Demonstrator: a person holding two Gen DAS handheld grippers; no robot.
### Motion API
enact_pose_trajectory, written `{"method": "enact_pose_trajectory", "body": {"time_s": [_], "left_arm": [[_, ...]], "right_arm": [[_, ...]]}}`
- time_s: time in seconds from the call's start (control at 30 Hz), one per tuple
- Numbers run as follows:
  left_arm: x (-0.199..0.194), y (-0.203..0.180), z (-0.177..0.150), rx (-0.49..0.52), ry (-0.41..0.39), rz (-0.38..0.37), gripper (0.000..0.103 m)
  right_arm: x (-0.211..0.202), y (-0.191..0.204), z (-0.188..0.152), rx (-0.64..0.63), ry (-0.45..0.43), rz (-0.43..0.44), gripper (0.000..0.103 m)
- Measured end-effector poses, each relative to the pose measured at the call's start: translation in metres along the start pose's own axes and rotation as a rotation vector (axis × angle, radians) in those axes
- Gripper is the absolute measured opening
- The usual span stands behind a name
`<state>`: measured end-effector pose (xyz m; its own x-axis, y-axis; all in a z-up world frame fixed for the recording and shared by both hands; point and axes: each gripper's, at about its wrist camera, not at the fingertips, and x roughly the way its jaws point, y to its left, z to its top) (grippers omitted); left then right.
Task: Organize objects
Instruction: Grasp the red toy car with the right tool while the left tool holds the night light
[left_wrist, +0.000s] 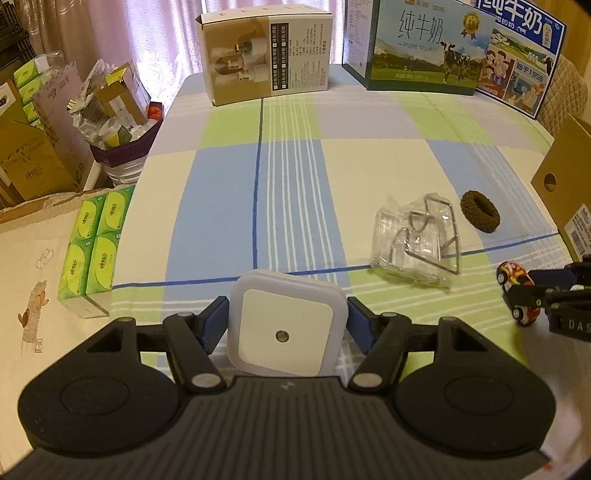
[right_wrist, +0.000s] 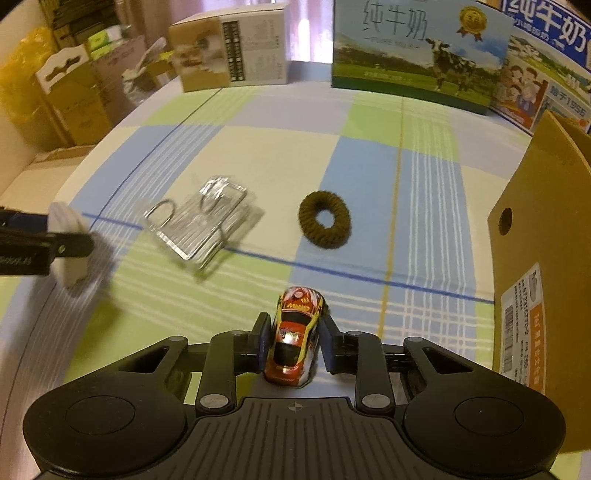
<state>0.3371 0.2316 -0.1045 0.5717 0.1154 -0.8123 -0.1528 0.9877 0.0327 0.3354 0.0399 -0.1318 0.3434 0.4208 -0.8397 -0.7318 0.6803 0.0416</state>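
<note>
My left gripper (left_wrist: 286, 314) is shut on a white square night light (left_wrist: 284, 332), held low over the checked cloth near its front edge. From the right wrist view the same night light (right_wrist: 70, 236) shows at the far left between the left gripper's fingers (right_wrist: 66, 245). An orange and yellow toy car (right_wrist: 295, 332) is clamped in my right gripper (right_wrist: 295, 325), nose pointing away. In the left wrist view the car (left_wrist: 515, 280) sits at the right edge. A brown hair tie (right_wrist: 324, 219) and a clear plastic pack of wire hooks (right_wrist: 201, 229) lie on the cloth between the grippers.
A brown cardboard box (right_wrist: 546, 240) stands at the right edge of the table. Milk cartons (left_wrist: 424, 48) and a white and tan box (left_wrist: 266, 55) line the far edge. Green tissue packs (left_wrist: 96, 251) sit left of the table, with cluttered boxes (left_wrist: 110, 110) beyond.
</note>
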Motion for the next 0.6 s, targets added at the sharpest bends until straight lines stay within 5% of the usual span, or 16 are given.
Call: {"method": "enact_pose_trajectory", "body": {"time_s": [0.6], "left_arm": [[-0.033, -0.039, -0.037, 0.017, 0.018, -0.076, 0.064]], "right_arm": [[-0.036, -0.008, -0.045, -0.050, 0.045, 0.059, 0.023]]}}
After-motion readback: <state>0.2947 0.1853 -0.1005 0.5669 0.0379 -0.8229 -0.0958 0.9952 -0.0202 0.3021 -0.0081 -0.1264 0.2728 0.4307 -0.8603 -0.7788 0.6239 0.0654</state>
